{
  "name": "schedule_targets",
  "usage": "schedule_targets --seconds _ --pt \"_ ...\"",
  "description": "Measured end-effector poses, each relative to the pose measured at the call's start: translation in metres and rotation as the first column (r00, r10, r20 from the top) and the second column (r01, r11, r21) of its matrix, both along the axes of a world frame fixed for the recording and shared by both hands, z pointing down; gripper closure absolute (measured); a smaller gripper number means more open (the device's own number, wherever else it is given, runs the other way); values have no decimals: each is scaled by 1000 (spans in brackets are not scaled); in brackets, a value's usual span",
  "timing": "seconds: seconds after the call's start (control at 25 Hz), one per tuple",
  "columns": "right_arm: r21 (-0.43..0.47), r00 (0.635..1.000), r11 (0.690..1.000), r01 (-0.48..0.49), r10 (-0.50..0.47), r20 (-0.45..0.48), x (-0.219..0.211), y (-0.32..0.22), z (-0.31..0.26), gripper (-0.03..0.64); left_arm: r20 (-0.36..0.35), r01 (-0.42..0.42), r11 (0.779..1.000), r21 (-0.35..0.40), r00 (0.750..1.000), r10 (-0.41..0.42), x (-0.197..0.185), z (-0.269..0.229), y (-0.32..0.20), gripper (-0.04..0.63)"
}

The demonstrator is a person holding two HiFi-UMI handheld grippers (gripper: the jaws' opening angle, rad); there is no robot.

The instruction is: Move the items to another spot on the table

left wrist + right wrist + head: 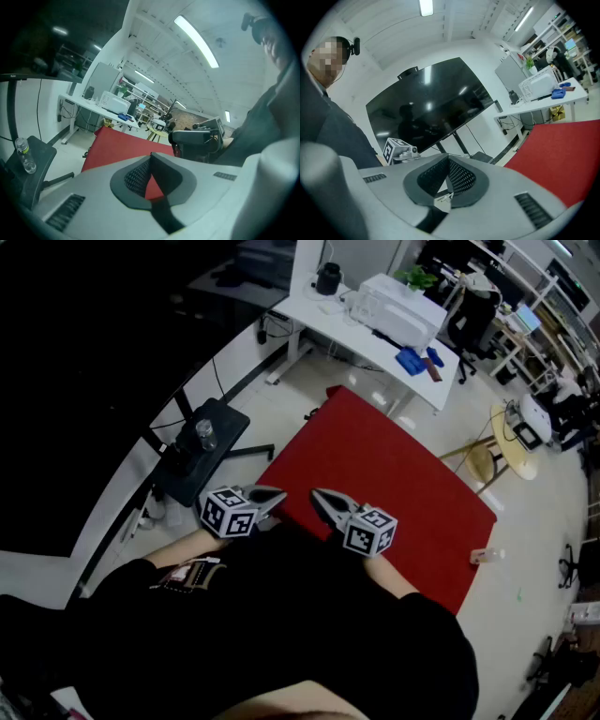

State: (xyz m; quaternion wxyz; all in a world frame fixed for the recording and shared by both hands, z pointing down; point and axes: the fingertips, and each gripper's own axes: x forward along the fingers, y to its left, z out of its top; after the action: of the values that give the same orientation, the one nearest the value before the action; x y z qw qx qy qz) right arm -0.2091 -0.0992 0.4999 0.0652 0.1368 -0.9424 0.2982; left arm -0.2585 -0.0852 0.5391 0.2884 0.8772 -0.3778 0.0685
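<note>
Left gripper (277, 493), right gripper (319, 495), side by side at red table (394, 474) edge; fingers clenched (nothing held)

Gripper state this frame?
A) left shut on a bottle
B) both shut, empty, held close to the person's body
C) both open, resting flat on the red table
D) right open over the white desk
B: the left gripper and right gripper each show jaws together with nothing between them, held close to the body at the near edge of the red table.
</note>
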Motion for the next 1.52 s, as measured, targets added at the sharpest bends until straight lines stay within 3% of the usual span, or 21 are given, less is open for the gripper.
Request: schedule_targets --seconds 0.44,0.56,0.68,0.84,0.96,1.16,1.32,1.44,1.52 --pt "-21 999 999 -42 42 -21 -44 1 14 629 -22 -37 998 -46 999 36 -45 20 2 604" --pt "-10 997 997 -75 75 -35 -34 -3 17 629 -23 -64 996 -58 998 63 -39 27 -1 604" --pt "-6 990 991 -134 134 -38 2 -11 18 629 -14 -104 993 -56 995 103 -11 29 -5 604" --pt "29 975 976 -214 216 -57 84 -14 18 629 11 -156 987 -33 988 156 51 23 -10 604" --pt "48 960 962 -269 272 -67 171 -11 22 629 27 -179 984 -24 983 180 120 22 -15 604" --pt "65 940 947 -314 320 -116 352 8 33 629 -18 -211 976 -49 977 211 296 32 -6 604" --pt "100 916 935 -341 354 -189 470 18 40 627 0 -315 949 -34 949 315 422 27 9 604" --pt "125 870 896 -427 445 -213 538 19 49 626 18 -374 928 -11 927 374 478 22 10 604" --pt "150 819 848 -508 530 -220 579 18 53 626 22 -422 907 3 906 422 505 21 12 604"
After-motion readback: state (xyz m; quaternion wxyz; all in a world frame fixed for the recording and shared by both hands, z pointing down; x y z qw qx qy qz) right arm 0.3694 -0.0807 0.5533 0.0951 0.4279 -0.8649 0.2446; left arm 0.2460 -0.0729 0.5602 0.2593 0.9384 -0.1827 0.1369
